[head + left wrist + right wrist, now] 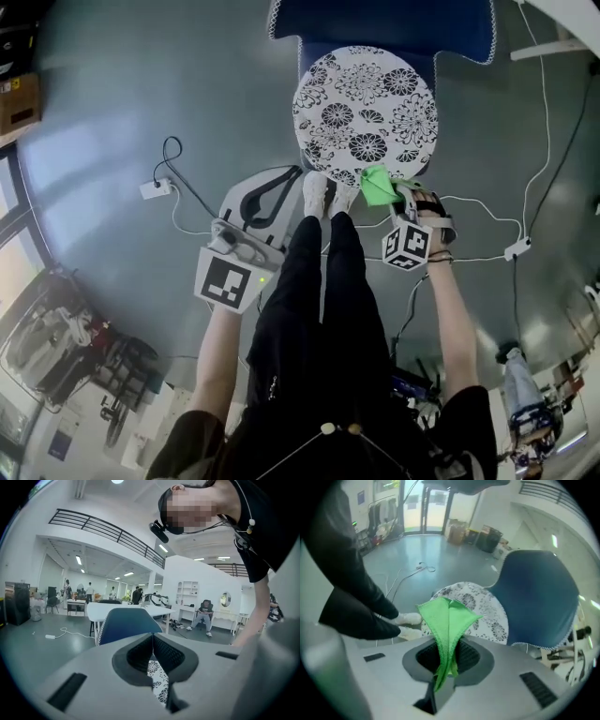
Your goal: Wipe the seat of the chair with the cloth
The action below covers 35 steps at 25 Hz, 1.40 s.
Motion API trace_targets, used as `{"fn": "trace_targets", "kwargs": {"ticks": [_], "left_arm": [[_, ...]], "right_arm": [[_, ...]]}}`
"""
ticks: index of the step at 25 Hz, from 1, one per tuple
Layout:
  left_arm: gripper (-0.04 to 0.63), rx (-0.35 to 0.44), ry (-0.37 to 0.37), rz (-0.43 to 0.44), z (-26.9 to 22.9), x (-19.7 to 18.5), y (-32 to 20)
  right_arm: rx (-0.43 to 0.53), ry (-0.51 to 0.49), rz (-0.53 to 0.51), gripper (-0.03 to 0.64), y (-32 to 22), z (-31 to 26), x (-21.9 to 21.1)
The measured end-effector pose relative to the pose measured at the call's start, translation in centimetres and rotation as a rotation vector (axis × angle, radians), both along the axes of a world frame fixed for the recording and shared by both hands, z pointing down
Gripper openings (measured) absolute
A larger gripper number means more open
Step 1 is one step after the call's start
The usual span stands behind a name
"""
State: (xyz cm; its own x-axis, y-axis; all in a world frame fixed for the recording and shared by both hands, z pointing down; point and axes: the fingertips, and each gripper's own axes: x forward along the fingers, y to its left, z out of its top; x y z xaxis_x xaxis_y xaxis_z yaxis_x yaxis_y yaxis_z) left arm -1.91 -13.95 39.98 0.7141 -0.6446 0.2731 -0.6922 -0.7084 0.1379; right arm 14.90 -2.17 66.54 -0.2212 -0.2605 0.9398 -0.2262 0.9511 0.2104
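The chair's round seat (pixel 366 112) has a white cushion with black flowers and a blue backrest (pixel 382 26) beyond it. My right gripper (pixel 392 192) is shut on a folded green cloth (pixel 378 185), held over the seat's near right edge. In the right gripper view the green cloth (pixel 448 623) stands up between the jaws, with the seat (pixel 483 611) and blue backrest (pixel 536 599) behind. My left gripper (pixel 281 178) hovers left of the seat's near edge, shut with nothing in it. Its view shows the seat (pixel 158 681) through the jaws and the blue backrest (pixel 127 623).
The person's white shoes (pixel 328 192) stand against the seat's near edge. White cables, a power strip (pixel 155 188) and a plug (pixel 517 249) lie on the grey floor. A white table (pixel 122 610) stands behind the chair. A cardboard box (pixel 19 103) sits far left.
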Motion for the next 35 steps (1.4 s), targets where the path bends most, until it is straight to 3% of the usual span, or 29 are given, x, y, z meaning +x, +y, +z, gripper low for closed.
{"fn": "trace_targets", "kwargs": {"ticks": [4,6,9,11,16,20,25,35], "left_arm": [[0.008,0.032,-0.002,0.030,-4.0,1.2,0.0],[0.008,0.040,-0.029,0.053,-5.6,2.0,0.1],[0.008,0.011,-0.052,0.043,-8.1,2.5,-0.3],[0.008,0.006,-0.028,0.005,-10.7,2.1,-0.4],[0.008,0.075,0.040,-0.007,-19.3,2.0,0.6],[0.008,0.146,-0.012,0.028,-24.7,2.8,1.9],[0.008,0.254,0.031,0.019,-30.2,3.3,2.2],[0.008,0.394,0.042,-0.007,-35.5,3.0,3.5]], "right_arm": [[0.120,-0.212,0.324,0.052,-4.0,-10.1,-1.0],[0.198,-0.306,0.427,0.052,-5.9,-15.1,-1.4],[0.322,-0.438,0.488,0.052,-8.8,-22.4,-2.5],[0.382,-0.549,0.532,0.052,-9.7,-27.5,-3.2],[0.467,-0.849,0.681,0.051,-9.9,-40.8,-3.3],[0.562,-0.964,0.677,0.051,-8.6,-49.6,-3.3],[0.690,-1.011,0.617,0.051,-7.0,-57.3,-3.3],[0.824,-1.028,0.577,0.051,-6.4,-63.5,-1.4]]}}
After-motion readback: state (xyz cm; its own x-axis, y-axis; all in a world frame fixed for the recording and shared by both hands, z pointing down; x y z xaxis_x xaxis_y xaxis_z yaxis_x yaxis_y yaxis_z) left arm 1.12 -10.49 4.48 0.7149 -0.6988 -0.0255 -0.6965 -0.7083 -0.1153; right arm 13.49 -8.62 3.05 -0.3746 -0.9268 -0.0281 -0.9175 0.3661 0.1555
